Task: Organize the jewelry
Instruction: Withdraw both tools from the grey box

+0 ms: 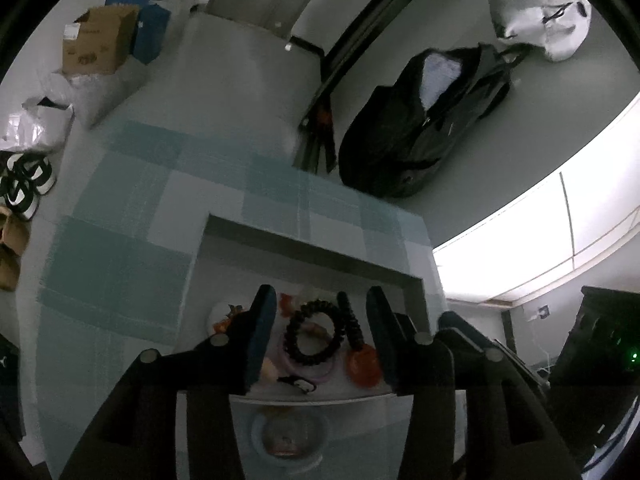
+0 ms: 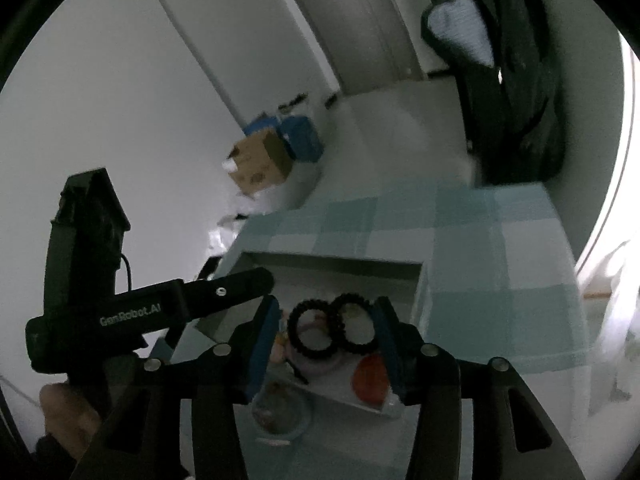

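A white tray (image 1: 304, 398) stands on a table with a blue checked cloth (image 1: 120, 248). In it lie two black spiral hair ties (image 1: 314, 336) (image 2: 312, 334), an orange round piece (image 1: 362, 364) (image 2: 372, 376), a lilac ring (image 1: 316, 372) and a small black clip (image 1: 298, 384). My left gripper (image 1: 322, 312) hovers over the tray, open, with one tie showing in the gap and clear of the pads. My right gripper (image 2: 326, 316) is open too, and both ties (image 2: 356, 328) fill most of its gap. In the right wrist view the left gripper (image 2: 224, 292) reaches in from the left, held by a hand (image 2: 64, 412).
A small round bowl (image 1: 286, 436) (image 2: 280, 404) sits in front of the tray. A dark jacket (image 1: 424, 120) hangs behind the table. A cardboard box (image 1: 96, 40), bags and shoes (image 1: 24, 184) lie on the floor at the left. A bright window (image 1: 540, 232) is at the right.
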A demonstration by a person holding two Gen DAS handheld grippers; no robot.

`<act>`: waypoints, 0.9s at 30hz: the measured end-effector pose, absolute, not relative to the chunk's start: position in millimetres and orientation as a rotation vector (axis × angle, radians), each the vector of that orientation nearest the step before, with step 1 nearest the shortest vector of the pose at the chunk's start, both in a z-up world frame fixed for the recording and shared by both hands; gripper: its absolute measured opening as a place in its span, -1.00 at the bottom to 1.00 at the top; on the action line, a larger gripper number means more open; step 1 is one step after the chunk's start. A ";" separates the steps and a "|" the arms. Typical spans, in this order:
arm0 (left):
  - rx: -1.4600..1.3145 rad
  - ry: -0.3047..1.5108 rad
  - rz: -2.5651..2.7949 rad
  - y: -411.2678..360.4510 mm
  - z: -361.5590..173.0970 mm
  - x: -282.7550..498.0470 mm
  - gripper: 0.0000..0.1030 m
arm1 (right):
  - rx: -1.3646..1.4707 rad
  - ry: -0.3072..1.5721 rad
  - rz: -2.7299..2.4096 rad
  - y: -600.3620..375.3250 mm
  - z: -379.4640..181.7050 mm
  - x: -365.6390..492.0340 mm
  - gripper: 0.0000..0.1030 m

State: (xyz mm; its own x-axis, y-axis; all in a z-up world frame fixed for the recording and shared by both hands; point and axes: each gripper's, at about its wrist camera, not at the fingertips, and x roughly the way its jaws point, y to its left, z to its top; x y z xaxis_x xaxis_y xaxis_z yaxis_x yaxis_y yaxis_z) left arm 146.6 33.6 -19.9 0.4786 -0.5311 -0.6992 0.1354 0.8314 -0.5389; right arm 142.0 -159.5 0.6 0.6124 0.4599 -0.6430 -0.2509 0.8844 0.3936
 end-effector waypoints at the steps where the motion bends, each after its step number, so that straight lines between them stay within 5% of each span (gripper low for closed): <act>1: -0.456 0.983 -0.415 36.5 -17.5 144.7 -0.19 | 0.273 0.803 0.414 -161.3 3.1 139.9 -0.02; 6: -0.472 0.947 -0.414 40.7 -9.0 135.2 0.02 | 0.270 0.770 0.385 -173.2 9.5 127.8 0.06; 27: -0.286 0.930 -0.275 38.9 -7.4 91.3 0.17 | 0.175 0.703 0.400 -173.4 24.5 82.3 0.49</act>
